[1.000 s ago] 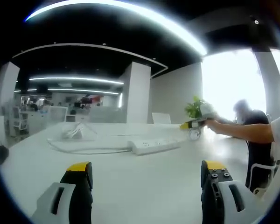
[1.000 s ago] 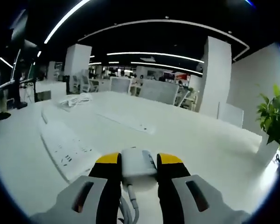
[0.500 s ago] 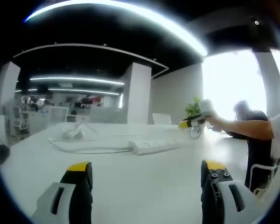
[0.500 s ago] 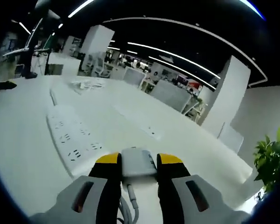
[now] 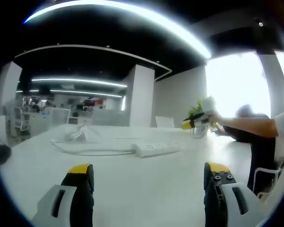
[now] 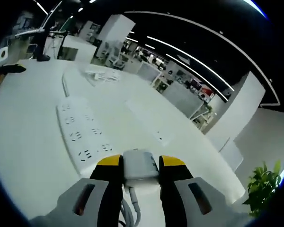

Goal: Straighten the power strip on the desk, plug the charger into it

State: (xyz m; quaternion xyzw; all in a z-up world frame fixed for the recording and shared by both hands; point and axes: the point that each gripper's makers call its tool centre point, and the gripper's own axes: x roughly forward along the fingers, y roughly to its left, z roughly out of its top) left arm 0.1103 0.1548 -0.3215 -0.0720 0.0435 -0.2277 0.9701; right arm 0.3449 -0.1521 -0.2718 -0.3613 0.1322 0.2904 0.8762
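A white power strip [image 5: 157, 148] lies on the white desk [image 5: 132, 184] ahead of my left gripper [image 5: 149, 182], which hangs open and low over the desk with nothing between its jaws. Its white cable [image 5: 85, 152] curves left to a bundle [image 5: 77, 135]. My right gripper [image 6: 141, 168] is shut on the white charger [image 6: 141, 165], whose cord [image 6: 132, 205] trails down between the jaws. In the right gripper view the power strip [image 6: 83, 137] lies just ahead and left of the charger, sockets up. In the left gripper view the right gripper [image 5: 199, 120] is raised at the right, above the desk.
A person's arm [image 5: 246, 125] reaches in from the right of the left gripper view. A green plant [image 6: 262, 187] stands past the desk's far edge. A flat white sheet [image 6: 149, 125] lies beyond the strip. Monitors and office chairs [image 6: 109, 59] stand in the background.
My right gripper has risen and tilted down over the power strip, which now lies closer below the charger. The left gripper has stayed still.
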